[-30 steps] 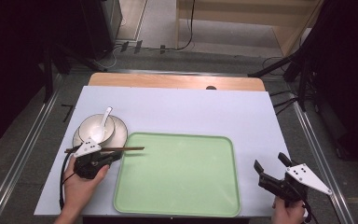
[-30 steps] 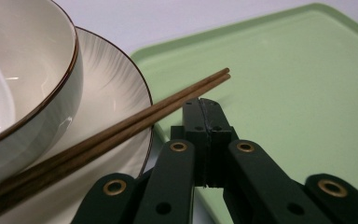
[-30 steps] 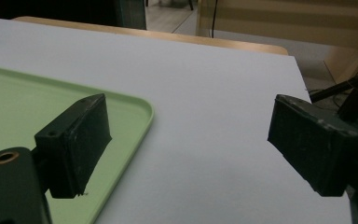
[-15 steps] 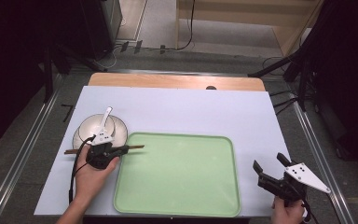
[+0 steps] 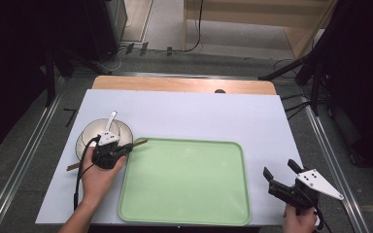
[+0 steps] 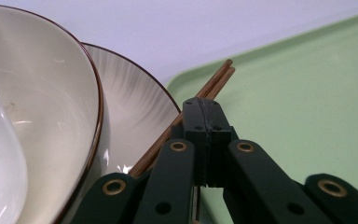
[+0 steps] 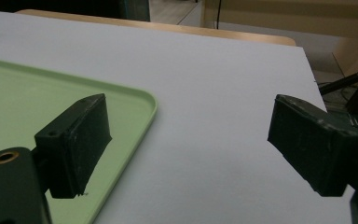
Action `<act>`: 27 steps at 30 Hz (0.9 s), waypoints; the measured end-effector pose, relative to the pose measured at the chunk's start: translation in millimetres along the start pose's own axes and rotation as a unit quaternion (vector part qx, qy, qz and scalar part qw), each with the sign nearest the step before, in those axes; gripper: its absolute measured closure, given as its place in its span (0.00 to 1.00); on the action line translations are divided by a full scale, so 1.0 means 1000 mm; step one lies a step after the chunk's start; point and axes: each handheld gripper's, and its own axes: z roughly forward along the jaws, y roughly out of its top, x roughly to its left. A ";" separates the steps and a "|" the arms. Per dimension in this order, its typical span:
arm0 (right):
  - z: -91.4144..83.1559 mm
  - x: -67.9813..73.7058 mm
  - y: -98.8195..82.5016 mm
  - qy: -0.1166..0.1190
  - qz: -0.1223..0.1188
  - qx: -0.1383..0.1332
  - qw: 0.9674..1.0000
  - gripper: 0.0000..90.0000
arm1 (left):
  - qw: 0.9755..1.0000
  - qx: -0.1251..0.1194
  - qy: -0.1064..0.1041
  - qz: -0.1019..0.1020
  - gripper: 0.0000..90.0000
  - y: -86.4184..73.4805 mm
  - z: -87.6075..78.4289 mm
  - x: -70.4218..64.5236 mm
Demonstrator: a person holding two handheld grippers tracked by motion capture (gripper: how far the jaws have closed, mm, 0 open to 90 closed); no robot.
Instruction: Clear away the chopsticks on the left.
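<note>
Your left gripper (image 5: 119,151) has its fingers (image 6: 196,122) clamped together on the pair of thin brown wooden chopsticks (image 6: 214,80), gripping them partway along so both ends stick out. The sticks lie slanted, one end over the rim of the pale green plastic tray (image 5: 233,194) and the other reaching back past your left hand (image 5: 96,180) over the white tabletop (image 5: 199,114). That mid-length hold looks chosen to keep the two sticks level and together as a pair. Just beside the gripper stands the cream ceramic bowl with a dark brown rim (image 6: 51,93), nested on a ribbed white plate (image 6: 130,102) and holding a white ceramic spoon (image 5: 110,123). Your right gripper (image 5: 284,177) waits near the tray's right corner, fingers (image 7: 77,140) wide apart and holding nothing, probably kept clear until needed.
</note>
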 end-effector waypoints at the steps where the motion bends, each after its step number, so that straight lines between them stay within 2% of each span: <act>1: 0.000 0.000 0.000 0.001 0.001 0.002 1.000 0.14 | 1.000 -0.001 0.006 -0.001 1.00 0.001 0.001 0.000; 3: 0.000 -0.001 0.000 0.000 0.002 0.000 1.000 0.14 | 1.000 -0.002 0.025 -0.001 1.00 0.002 0.002 0.001; 4: 0.000 -0.001 -0.001 0.000 0.002 0.000 1.000 0.14 | 1.000 -0.002 0.025 -0.001 1.00 0.002 0.002 0.001; 5: 0.000 -0.002 -0.001 0.001 0.003 0.001 1.000 0.14 | 0.999 -0.002 0.042 0.004 1.00 0.002 0.002 0.000; 9: 0.001 -0.002 -0.001 0.003 0.004 0.002 1.000 0.14 | 0.999 0.005 0.040 0.006 1.00 0.001 0.005 0.001; 12: 0.000 -0.002 -0.001 0.002 0.003 0.002 1.000 0.14 | 1.000 -0.002 0.028 0.006 0.97 0.002 -0.001 0.000; 13: 0.000 -0.002 -0.001 0.002 0.001 0.000 1.000 0.14 | 1.000 -0.015 -0.003 0.007 0.97 0.002 -0.013 0.003; 14: -0.001 -0.001 -0.001 0.003 0.001 0.000 1.000 0.14 | 0.999 -0.022 -0.023 0.007 0.96 0.002 -0.021 0.005; 17: -0.002 -0.002 -0.001 0.004 0.001 0.000 1.000 0.14 | 0.999 -0.026 -0.042 0.011 0.90 0.000 -0.037 0.010; 18: -0.002 -0.003 -0.001 0.004 0.002 0.001 1.000 0.14 | 0.997 -0.029 -0.068 0.012 0.89 -0.002 -0.053 0.018; 19: -0.001 -0.003 -0.001 0.004 0.002 0.001 1.000 0.14 | 0.997 -0.029 -0.068 0.012 0.88 -0.002 -0.053 0.018; 20: -0.001 -0.003 -0.001 0.004 0.001 0.001 1.000 0.14 | 0.997 -0.031 -0.074 0.014 0.89 -0.004 -0.063 0.024; 21: -0.001 -0.003 -0.001 0.005 0.002 0.001 1.000 0.14 | 0.995 -0.024 -0.098 0.021 0.91 -0.007 -0.076 0.032; 22: -0.001 -0.003 -0.001 0.006 0.001 0.001 1.000 0.14 | 0.995 -0.020 -0.096 0.031 0.92 -0.010 -0.083 0.036; 23: -0.001 -0.003 -0.001 0.006 0.001 0.001 1.000 0.14 | 0.995 -0.020 -0.096 0.031 0.93 -0.010 -0.083 0.036; 24: -0.001 -0.002 -0.001 0.006 0.001 0.001 1.000 0.14 | 0.994 -0.018 -0.096 0.043 0.93 -0.013 -0.091 0.041; 25: -0.001 -0.002 -0.001 0.009 -0.003 0.004 1.000 0.14 | 0.993 -0.013 -0.107 0.046 0.94 -0.017 -0.097 0.050; 26: -0.001 -0.002 -0.001 0.015 -0.008 0.004 1.000 0.14 | 0.993 -0.013 -0.107 0.046 0.94 -0.017 -0.097 0.050; 27: -0.001 -0.001 -0.001 0.021 -0.009 0.003 1.000 0.14 | 0.994 0.004 -0.099 0.047 0.95 -0.022 -0.099 0.058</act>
